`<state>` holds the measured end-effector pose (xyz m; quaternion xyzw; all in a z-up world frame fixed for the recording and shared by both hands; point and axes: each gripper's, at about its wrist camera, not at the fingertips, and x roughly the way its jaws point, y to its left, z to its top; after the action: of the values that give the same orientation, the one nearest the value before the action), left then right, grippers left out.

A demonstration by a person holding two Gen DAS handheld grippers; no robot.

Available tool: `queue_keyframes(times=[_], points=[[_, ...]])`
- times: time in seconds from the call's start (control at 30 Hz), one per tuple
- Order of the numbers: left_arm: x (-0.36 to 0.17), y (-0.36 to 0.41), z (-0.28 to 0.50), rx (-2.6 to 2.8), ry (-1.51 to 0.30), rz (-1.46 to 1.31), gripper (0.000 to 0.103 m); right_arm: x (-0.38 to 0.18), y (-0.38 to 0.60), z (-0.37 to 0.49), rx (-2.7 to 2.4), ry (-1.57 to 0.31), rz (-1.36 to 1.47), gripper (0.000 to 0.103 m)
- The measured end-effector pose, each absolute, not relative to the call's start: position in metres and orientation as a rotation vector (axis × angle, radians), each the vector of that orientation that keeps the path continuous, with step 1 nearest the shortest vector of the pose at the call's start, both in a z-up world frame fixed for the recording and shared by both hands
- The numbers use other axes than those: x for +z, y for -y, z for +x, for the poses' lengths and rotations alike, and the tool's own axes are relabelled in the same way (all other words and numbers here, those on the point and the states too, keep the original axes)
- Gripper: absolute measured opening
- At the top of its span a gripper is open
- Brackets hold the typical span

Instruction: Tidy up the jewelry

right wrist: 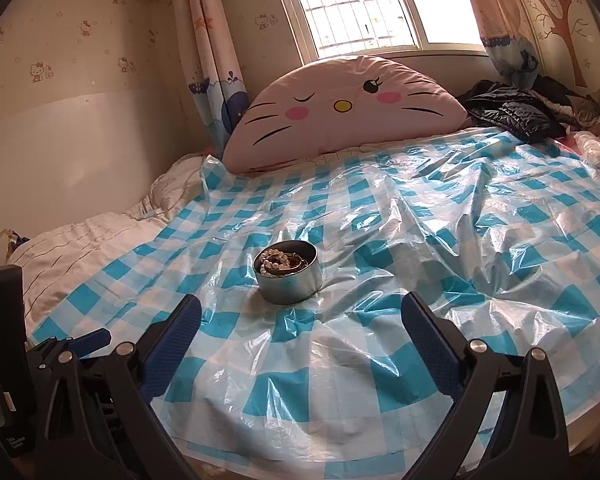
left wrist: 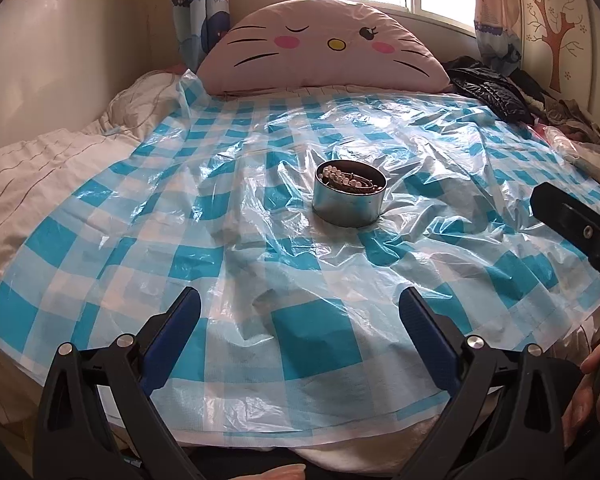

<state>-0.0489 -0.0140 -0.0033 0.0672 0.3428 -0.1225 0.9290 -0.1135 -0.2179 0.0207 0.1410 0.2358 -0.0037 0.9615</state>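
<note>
A round metal tin stands on the blue-and-white checked plastic sheet on the bed. It holds a pearl bracelet and darker jewelry. The tin also shows in the right wrist view, with the pearl bracelet inside. My left gripper is open and empty, well short of the tin near the bed's front edge. My right gripper is open and empty, just short of the tin. Part of the right gripper shows at the right edge of the left wrist view.
A pink cat-face cushion leans at the head of the bed under the window. Dark clothes lie piled at the back right. A white rumpled quilt lies on the left. The left gripper's body shows at lower left in the right wrist view.
</note>
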Motion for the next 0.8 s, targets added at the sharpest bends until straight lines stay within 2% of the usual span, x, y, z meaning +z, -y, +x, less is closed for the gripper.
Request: queue_keyframes(times=[0.8], points=[[-0.0024,0.0133,-0.0511,-0.252,-0.692,0.135,0.096,0.0195,0.2171,-0.1108,-0.015,-0.489,0.268,0.096]])
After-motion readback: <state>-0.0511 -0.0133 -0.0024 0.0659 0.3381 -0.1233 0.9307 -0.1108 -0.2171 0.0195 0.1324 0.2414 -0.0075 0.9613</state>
